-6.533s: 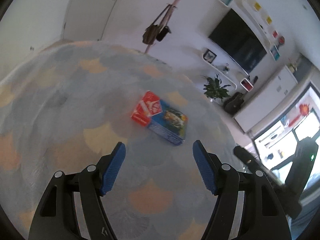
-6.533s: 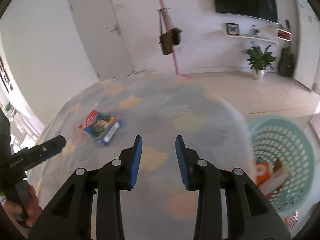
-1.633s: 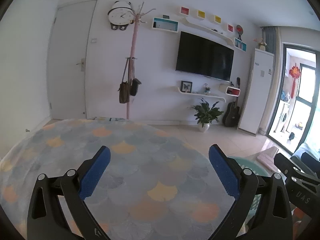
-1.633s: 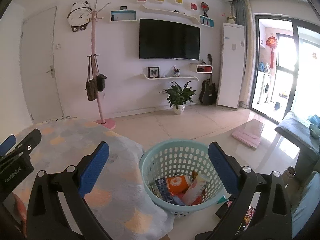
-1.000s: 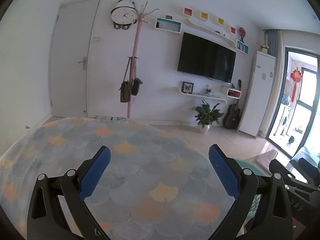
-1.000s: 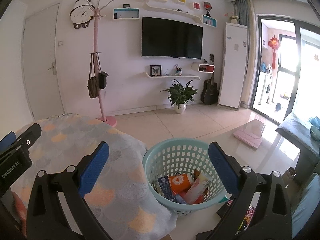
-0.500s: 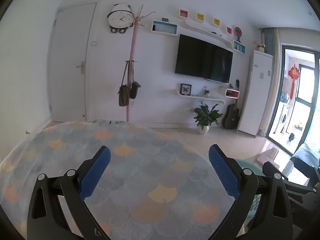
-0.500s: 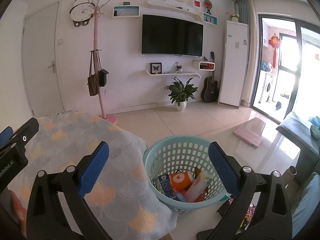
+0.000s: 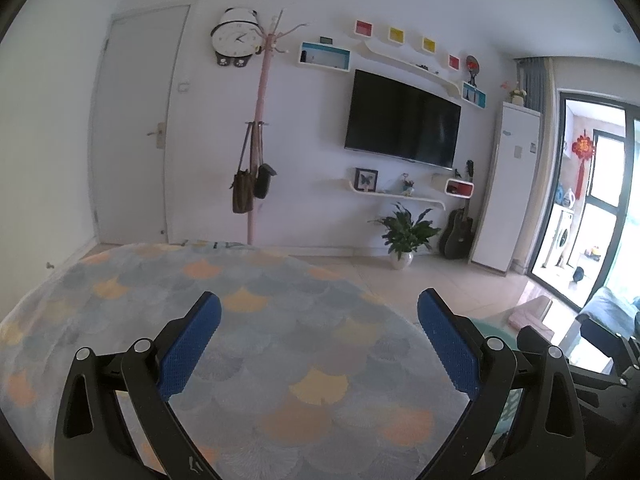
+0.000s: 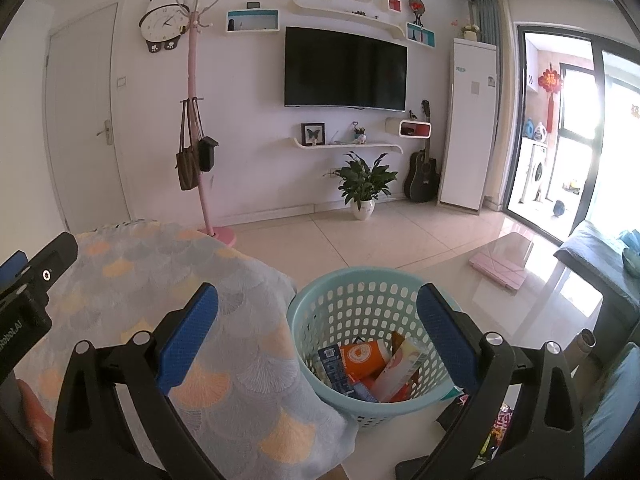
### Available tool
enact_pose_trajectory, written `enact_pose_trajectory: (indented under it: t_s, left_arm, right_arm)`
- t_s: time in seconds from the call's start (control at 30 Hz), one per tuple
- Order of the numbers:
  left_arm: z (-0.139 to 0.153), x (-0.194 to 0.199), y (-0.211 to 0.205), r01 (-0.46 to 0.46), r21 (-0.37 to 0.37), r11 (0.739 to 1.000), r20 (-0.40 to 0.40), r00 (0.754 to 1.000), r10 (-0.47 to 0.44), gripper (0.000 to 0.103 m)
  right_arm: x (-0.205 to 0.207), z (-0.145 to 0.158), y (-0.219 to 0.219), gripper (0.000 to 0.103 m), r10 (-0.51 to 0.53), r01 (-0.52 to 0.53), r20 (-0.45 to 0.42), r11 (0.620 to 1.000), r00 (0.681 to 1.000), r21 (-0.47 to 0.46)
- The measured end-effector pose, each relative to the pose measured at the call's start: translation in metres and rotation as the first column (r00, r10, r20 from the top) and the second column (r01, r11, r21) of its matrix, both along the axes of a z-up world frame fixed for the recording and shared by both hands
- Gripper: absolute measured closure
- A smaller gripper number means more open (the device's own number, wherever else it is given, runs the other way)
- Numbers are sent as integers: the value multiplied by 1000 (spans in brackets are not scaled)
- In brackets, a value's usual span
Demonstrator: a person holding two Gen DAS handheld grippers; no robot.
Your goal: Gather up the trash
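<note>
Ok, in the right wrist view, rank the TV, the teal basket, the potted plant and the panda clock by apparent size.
1. Teal basket, though it is nearest.
2. TV.
3. Potted plant.
4. Panda clock, close to the plant.

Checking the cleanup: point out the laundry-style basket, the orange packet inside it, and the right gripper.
basket (image 10: 320, 280), right wrist view, on its near-left rim.
orange packet (image 10: 362, 358), right wrist view, on its printed face.
right gripper (image 10: 318, 306), right wrist view, midway between the open fingertips.

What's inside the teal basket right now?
The basket holds an orange carton, a blue box and a pale packet. Anything beneath them is covered.
</note>
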State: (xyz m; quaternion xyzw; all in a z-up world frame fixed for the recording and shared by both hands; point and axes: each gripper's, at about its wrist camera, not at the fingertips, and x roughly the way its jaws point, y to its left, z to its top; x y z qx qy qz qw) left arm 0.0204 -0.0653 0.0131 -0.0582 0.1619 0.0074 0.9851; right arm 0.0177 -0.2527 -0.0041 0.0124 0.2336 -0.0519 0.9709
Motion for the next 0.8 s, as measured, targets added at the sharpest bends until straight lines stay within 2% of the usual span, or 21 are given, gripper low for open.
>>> enact_pose_trajectory:
  t_s: [0.8]
  left_arm:
    - [5, 4, 4, -11, 12, 1000, 7, 1000, 10, 8]
  right_arm:
    - [-1, 0, 2, 8, -1, 1, 0, 1000, 1000, 11]
